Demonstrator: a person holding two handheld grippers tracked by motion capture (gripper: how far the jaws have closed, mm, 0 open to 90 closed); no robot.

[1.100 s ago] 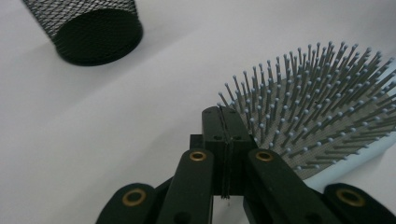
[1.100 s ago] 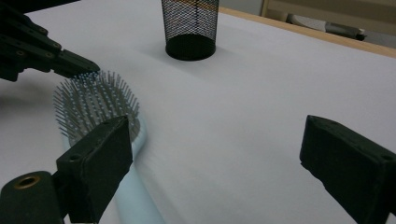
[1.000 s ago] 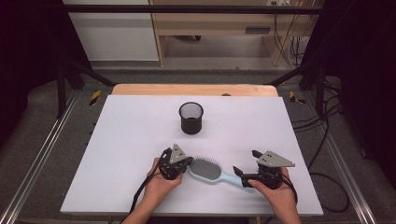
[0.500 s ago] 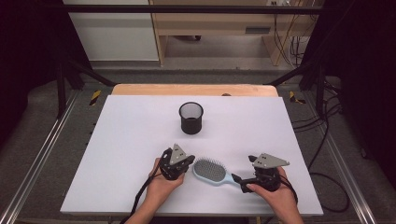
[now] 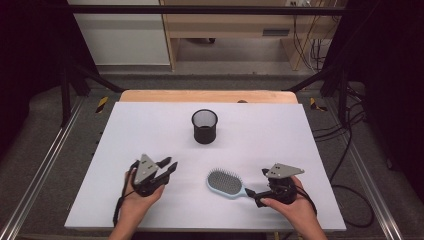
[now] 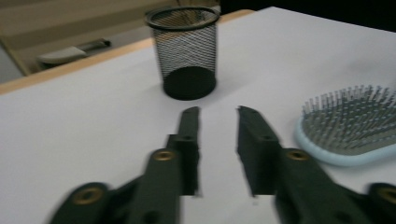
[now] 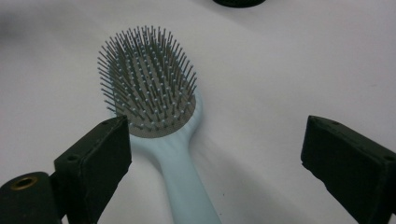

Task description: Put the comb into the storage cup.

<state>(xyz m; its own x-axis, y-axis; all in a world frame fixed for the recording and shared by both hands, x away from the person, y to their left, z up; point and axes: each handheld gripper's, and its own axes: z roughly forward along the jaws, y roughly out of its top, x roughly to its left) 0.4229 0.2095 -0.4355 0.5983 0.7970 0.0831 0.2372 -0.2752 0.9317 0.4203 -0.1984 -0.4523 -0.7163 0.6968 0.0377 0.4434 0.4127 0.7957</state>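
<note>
bristles [image 7: 147, 77] sharp beside right gripper [image 7: 215, 158]

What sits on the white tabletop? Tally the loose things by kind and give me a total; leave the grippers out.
Hairbrush, pale blue, bristles up: 1
Mesh cup, black, upright: 1
Total: 2

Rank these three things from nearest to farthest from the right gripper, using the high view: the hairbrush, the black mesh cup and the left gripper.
1. The hairbrush: lies just left of the right gripper, handle between its open jaws.
2. The left gripper: farther left, across the white table, near the front edge.
3. The black mesh cup: upright towards the table's back, farthest away.
</note>
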